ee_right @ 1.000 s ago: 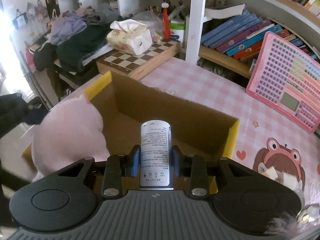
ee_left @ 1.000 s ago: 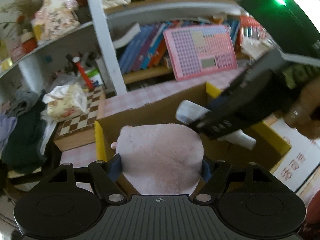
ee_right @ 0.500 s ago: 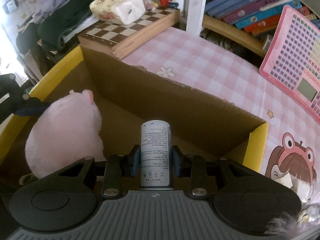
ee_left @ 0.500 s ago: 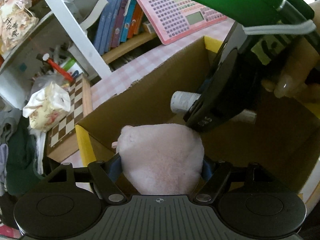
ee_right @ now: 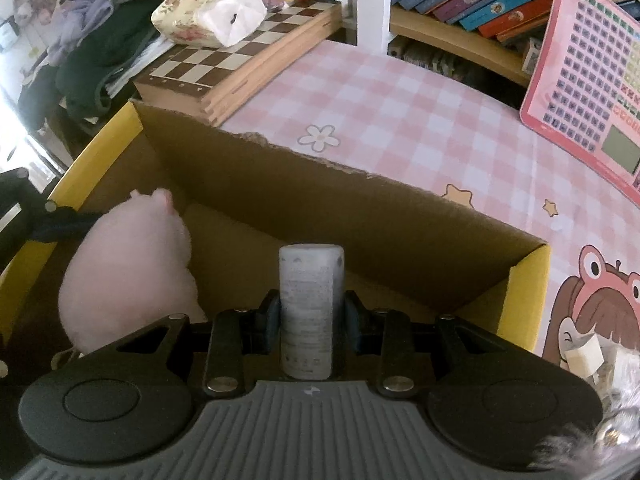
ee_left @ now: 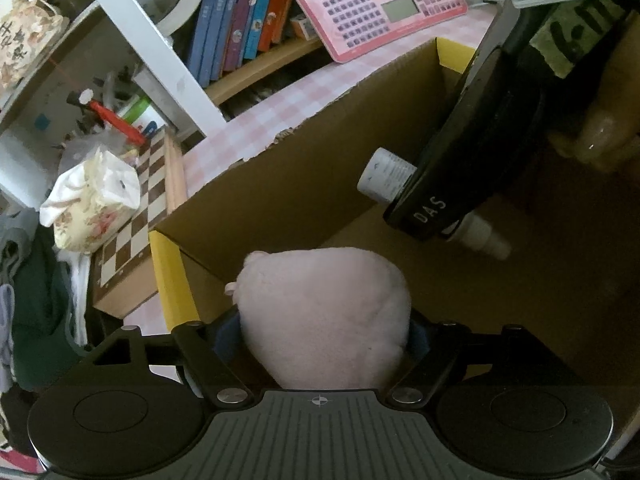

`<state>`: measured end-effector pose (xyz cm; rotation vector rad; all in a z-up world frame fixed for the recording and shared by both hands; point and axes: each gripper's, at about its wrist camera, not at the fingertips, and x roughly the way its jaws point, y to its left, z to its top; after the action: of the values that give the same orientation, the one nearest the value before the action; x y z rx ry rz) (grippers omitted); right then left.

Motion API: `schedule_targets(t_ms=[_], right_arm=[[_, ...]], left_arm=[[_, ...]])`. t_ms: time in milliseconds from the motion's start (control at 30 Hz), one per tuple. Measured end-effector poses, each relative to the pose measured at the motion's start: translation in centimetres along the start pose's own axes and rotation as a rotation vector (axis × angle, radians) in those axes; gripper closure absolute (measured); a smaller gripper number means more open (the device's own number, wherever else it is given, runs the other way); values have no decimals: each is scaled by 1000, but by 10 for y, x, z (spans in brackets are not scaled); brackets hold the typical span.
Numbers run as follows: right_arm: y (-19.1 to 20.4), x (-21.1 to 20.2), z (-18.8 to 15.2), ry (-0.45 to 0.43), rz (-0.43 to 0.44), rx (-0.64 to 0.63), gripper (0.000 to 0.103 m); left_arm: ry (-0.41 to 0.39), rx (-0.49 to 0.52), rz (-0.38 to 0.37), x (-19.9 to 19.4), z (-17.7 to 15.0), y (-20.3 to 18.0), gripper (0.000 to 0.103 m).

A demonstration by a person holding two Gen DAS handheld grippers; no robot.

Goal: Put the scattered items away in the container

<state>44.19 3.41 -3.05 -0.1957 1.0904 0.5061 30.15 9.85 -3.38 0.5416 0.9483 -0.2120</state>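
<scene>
A brown cardboard box with yellow flaps stands on the pink checked table. My left gripper reaches down into its left end with a pink plush toy between its blue pads; the jaws are opening, and the pads still touch the plush. My right gripper is shut on a white spray bottle, held low inside the box near the far wall. The right wrist view shows the plush at the left. In the left wrist view the bottle pokes out past the right gripper's black body.
A wooden chessboard case with a tissue pack on it lies beyond the box's left corner. A pink toy keyboard leans at the back right by shelved books. Dark clothes are piled at the far left.
Both grippers have sunk from above the rim into the box, each keeping its object. The left wrist view has rolled, and the box walls fill more of both views.
</scene>
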Motion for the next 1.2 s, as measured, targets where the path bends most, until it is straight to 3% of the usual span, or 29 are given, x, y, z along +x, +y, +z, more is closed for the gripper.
schedule_targets(t_ms=[367,500,633,1200], right_arm=[[-2,1,5,-42,-13,10,72],[0,-10,5,-108,-17,0,47],[0,-23,6,-145,-7,-2,47],[26,-99,-21,-287,-4,-14,46]], left_arm=[[-19,20,28,4,5,1,18],[-27,28,62,1,4,-1,14],[-43,29,77,-6,4,-5,11],[-258,-28,119,-90,-3,-13,11]])
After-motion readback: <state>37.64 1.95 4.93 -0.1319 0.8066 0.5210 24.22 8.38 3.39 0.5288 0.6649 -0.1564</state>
